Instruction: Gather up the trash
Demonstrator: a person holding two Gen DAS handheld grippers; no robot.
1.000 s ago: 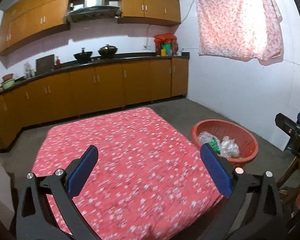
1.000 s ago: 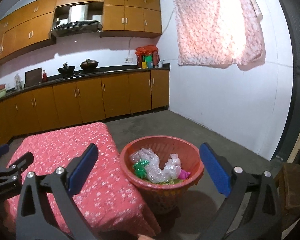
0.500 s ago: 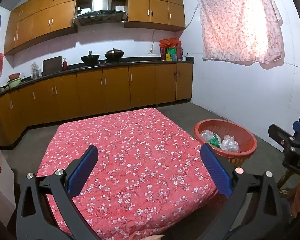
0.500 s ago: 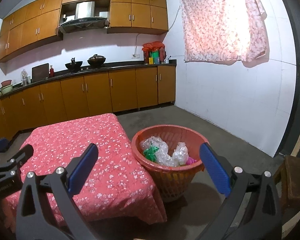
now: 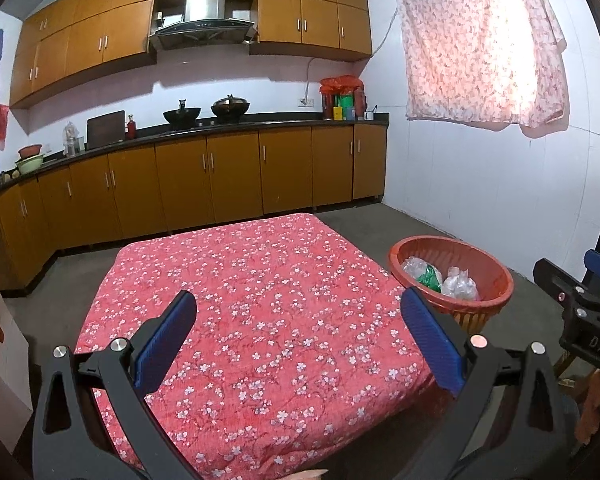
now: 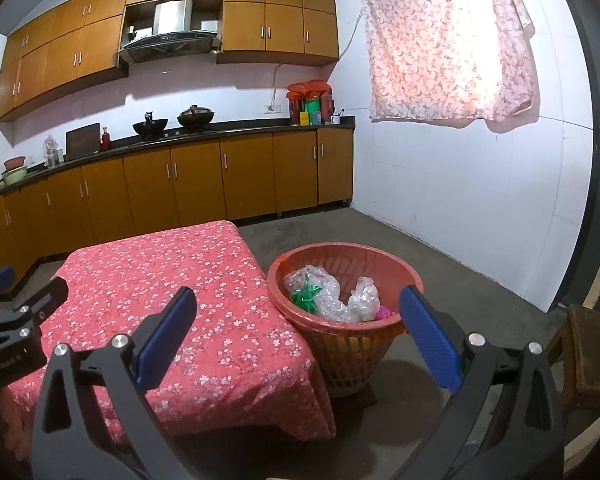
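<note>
Both the left gripper (image 5: pixel 298 338) and right gripper (image 6: pixel 296 336) are gaping wide and holding nothing, while the trash (image 6: pixel 332 294) is sitting in the basket (image 6: pixel 396 268) right of the table (image 5: pixel 260 280), nearer the right gripper.

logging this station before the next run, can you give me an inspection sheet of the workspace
surface: table under a red floral cloth, no trash seen on it
job's things: orange basket on the floor right of the table, holding clear plastic wrap, a green piece and something pink
clutter: nothing seen on the cloth
grippers: left tongs open, empty; right tongs open, empty
cables: white cord up the kitchen wall
surroundings: wooden cabinets, two woks on the counter, curtain, wooden stool
</note>
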